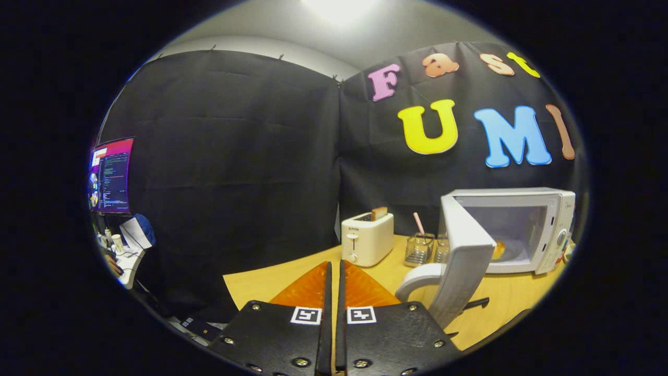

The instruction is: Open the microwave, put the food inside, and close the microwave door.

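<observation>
A white microwave [543, 230] stands on the wooden table [501, 308], well beyond and to the right of my fingers. Its door [462, 261] hangs wide open toward me, with a curved white handle [417, 279] at its near edge. Inside the cavity, partly hidden by the door, lies a piece of yellowish food [498, 250] on the turntable. My gripper [334, 271] is shut with nothing between its fingers, held back from the microwave to its left.
A white toaster [367, 239] with a slice of toast sticking up stands just ahead of my fingertips. Small glass jars in a wire holder [420, 248] sit between toaster and microwave. A monitor [111, 175] and a cluttered desk lie far left.
</observation>
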The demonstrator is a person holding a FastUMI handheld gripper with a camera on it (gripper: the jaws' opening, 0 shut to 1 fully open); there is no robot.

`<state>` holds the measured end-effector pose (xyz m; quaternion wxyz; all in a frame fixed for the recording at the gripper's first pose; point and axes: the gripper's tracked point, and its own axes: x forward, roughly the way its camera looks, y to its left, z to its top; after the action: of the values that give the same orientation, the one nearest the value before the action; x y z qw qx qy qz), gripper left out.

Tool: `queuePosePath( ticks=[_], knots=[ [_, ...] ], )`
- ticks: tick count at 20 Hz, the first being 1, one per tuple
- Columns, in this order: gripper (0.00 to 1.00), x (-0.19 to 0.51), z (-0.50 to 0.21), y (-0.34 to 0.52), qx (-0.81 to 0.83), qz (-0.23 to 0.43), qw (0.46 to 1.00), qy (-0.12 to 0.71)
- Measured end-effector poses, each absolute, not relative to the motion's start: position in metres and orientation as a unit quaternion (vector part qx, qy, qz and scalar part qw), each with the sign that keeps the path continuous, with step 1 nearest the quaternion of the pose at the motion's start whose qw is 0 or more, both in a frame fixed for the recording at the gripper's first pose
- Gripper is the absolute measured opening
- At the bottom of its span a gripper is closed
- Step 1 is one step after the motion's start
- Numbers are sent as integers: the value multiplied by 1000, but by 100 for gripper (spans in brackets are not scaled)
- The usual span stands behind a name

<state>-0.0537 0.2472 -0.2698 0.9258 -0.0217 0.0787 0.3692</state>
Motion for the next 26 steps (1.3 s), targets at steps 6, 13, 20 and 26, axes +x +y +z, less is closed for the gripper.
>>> queuePosePath(
  ticks=[6,13,20,26],
  knots=[
    [2,-34,-292,214,-50,317,943,84],
    [2,-9,-298,166,-55,272,956,94],
    [2,48,-299,90,-64,183,977,92],
    [2,104,-295,22,-74,104,988,85]
  ],
)
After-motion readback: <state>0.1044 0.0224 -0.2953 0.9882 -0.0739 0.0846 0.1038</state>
